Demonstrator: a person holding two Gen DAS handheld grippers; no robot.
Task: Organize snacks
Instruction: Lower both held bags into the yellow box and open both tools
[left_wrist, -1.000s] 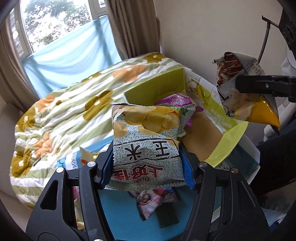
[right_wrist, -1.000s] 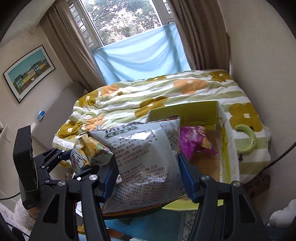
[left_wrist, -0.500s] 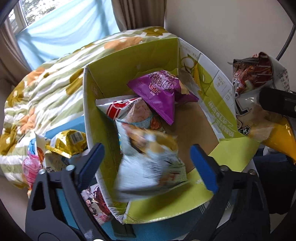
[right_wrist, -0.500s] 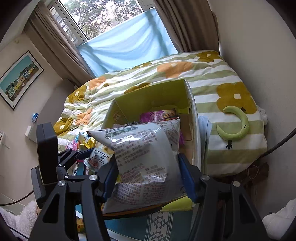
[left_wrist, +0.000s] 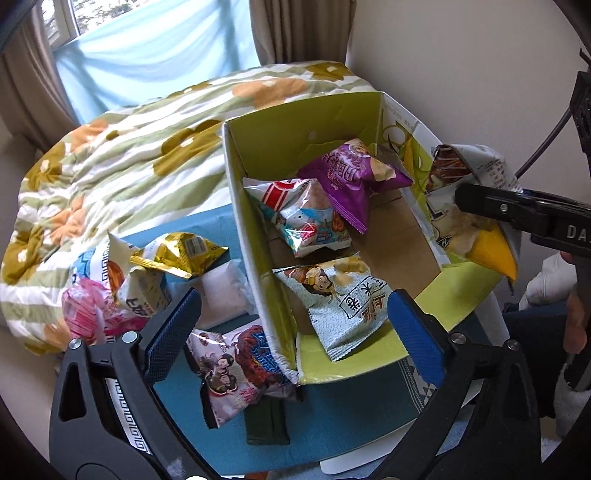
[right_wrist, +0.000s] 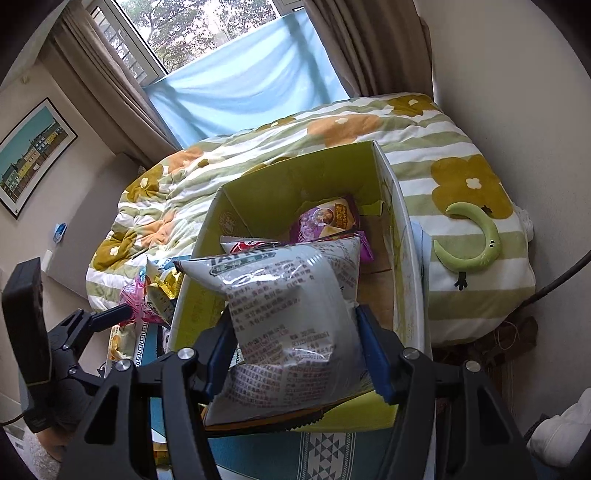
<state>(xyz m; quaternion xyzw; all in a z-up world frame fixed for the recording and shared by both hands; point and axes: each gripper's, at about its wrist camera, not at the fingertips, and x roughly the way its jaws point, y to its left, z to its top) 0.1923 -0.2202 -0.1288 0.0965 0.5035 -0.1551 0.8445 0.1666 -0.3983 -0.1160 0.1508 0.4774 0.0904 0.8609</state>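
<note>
A second ago our left tongs were clamped on the green chip bag; since then their jaws have sprung wide, and the bag now lies in the near end of the yellow-green box, clear of both pads. Our view from the left has tipped down over the box, so the purple bag and the red-and-white bag inside have come into sight. Our right tongs have drawn closer above the box.
</note>
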